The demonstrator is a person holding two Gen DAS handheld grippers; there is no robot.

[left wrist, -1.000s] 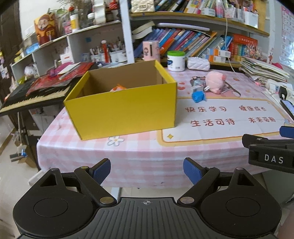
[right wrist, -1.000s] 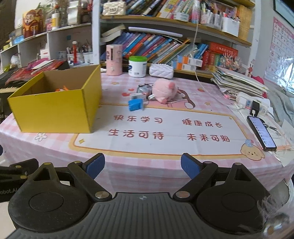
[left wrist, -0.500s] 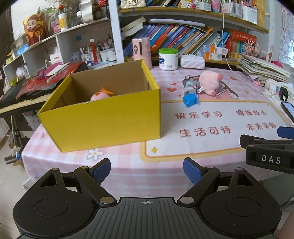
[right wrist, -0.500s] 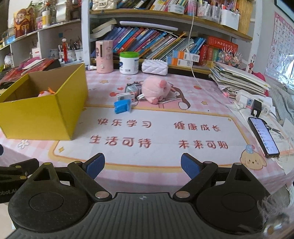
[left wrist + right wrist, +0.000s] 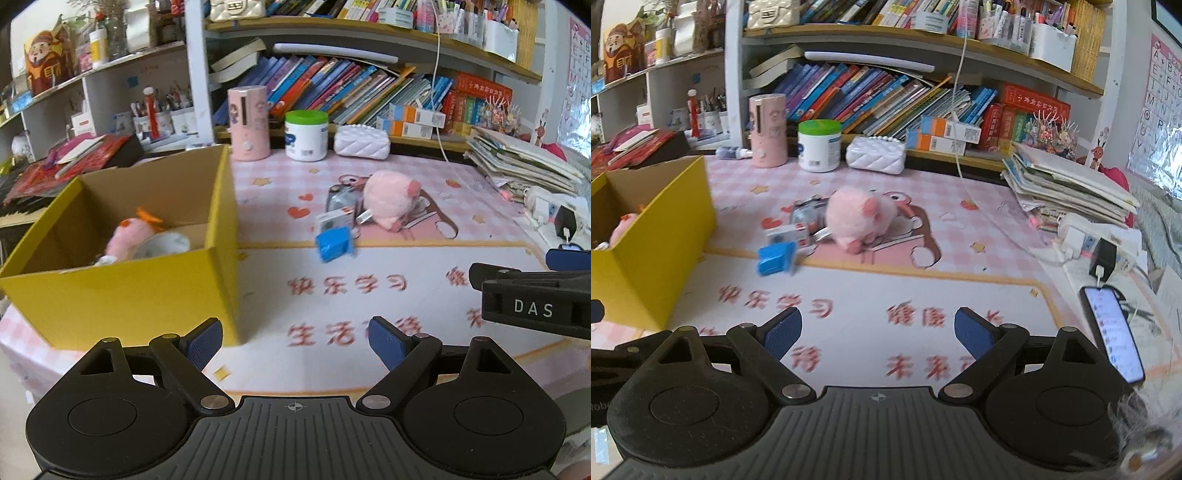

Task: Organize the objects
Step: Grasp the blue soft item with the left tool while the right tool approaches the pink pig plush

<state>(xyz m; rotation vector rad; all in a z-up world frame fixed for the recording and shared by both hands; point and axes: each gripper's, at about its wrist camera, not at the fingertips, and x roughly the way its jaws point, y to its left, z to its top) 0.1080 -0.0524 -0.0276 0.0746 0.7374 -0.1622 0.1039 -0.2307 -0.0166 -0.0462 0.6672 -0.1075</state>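
Note:
A yellow cardboard box (image 5: 122, 295) (image 5: 646, 251) stands at the table's left, holding a pink plush (image 5: 127, 236) and a white bowl (image 5: 162, 245). On the mat's middle lie a pink plush pig (image 5: 388, 201) (image 5: 860, 216), a blue block (image 5: 334, 243) (image 5: 775, 258), a small white box (image 5: 334, 219) (image 5: 788, 232) and a silvery item (image 5: 809, 210). My left gripper (image 5: 295, 339) is open and empty, above the mat beside the box's near right corner. My right gripper (image 5: 877, 328) is open and empty over the mat's front part, well short of the pig.
A pink cylinder (image 5: 767, 129), a green-lidded white jar (image 5: 819, 146) and a white quilted pouch (image 5: 877, 155) stand at the back under full bookshelves. At the right are a paper stack (image 5: 1067, 184), a power strip (image 5: 1086, 236) and a lit phone (image 5: 1113, 328).
Both grippers have moved forward over the table toward the pig and blue block. The box has slid left in both views and its inside now shows. Jaws unchanged.

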